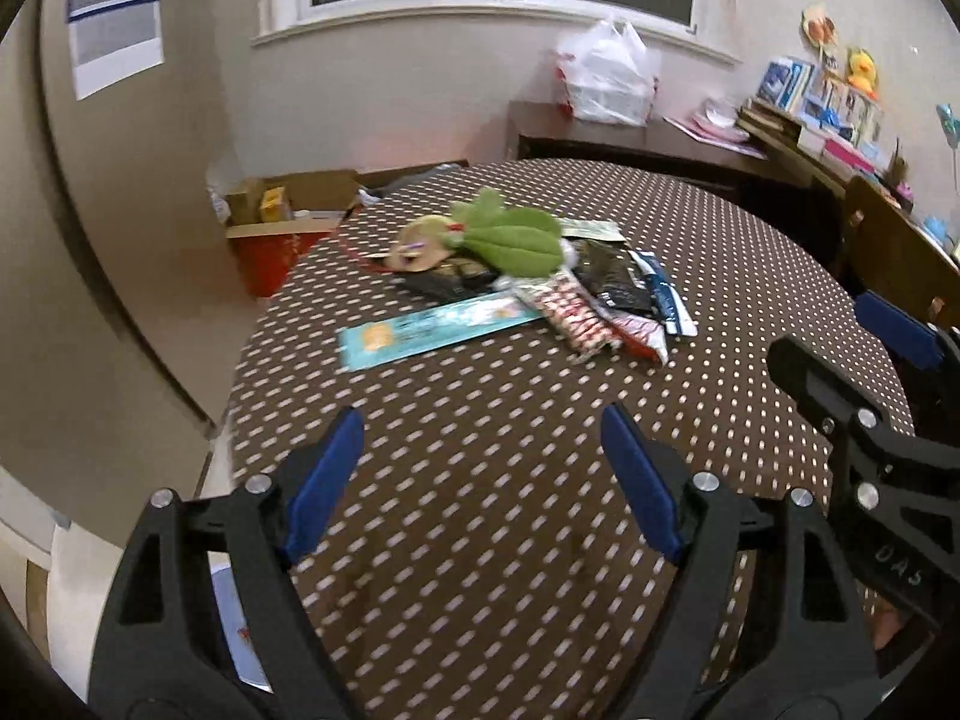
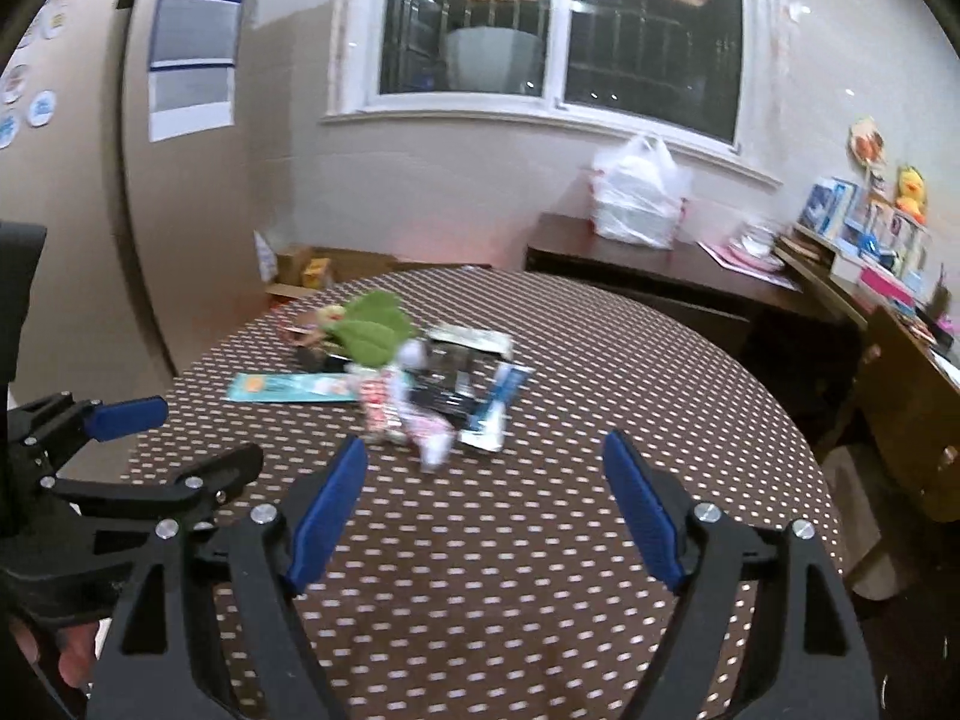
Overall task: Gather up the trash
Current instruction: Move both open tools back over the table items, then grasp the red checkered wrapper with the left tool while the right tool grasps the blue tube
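Wrappers (image 1: 576,306) lay mid-frame on the desk (image 1: 480,450), beyond both spread, empty hand-held grippers, left (image 1: 483,468) and right (image 2: 486,498).

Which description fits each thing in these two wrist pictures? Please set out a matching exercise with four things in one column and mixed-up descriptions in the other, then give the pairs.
Things
1. green plush toy
2. long turquoise packet
3. white plastic bag
4. yellow duck toy

Descriptions
A. on the dark sideboard under the window
B. flat on the dotted tablecloth, at the left side of the pile
C. on top of the wrappers at the far side of the pile
D. high on the cluttered shelf at the right

Pairs: 1-C, 2-B, 3-A, 4-D
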The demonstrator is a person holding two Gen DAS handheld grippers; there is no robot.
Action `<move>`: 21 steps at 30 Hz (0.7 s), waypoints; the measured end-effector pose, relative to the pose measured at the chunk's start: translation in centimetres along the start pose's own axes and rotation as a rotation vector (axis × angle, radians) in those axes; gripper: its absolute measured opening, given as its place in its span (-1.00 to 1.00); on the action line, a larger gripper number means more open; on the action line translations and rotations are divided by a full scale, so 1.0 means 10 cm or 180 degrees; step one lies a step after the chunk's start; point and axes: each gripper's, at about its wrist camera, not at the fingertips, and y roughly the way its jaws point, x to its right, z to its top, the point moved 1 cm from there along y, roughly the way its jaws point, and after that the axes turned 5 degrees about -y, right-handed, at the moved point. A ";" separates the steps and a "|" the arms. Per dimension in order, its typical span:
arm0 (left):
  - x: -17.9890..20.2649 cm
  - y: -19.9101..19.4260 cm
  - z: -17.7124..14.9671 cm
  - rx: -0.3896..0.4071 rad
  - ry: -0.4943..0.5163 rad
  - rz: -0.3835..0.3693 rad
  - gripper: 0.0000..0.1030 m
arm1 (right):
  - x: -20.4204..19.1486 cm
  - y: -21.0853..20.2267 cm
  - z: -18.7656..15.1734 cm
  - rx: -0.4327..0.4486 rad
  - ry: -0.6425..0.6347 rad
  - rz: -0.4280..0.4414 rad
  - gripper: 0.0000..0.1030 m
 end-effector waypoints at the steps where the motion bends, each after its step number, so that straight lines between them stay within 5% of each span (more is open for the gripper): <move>1: 0.06 0.07 0.03 -0.0038 0.0013 -0.0026 0.55 | 0.07 0.04 -0.01 -0.0023 0.0029 -0.0009 0.53; 4: 0.12 0.26 0.16 -0.0176 -0.0123 -0.0171 0.51 | 0.18 0.18 -0.01 -0.0092 0.0098 -0.0039 0.53; 10: 0.17 0.65 0.31 -0.0391 -0.0164 -0.0203 -0.06 | 0.30 0.50 0.01 -0.0241 0.0208 0.0005 0.53; 21: 0.25 0.92 0.47 -0.0467 -0.0197 -0.0196 -0.06 | 0.38 0.85 0.09 -0.0480 0.0266 0.0117 0.53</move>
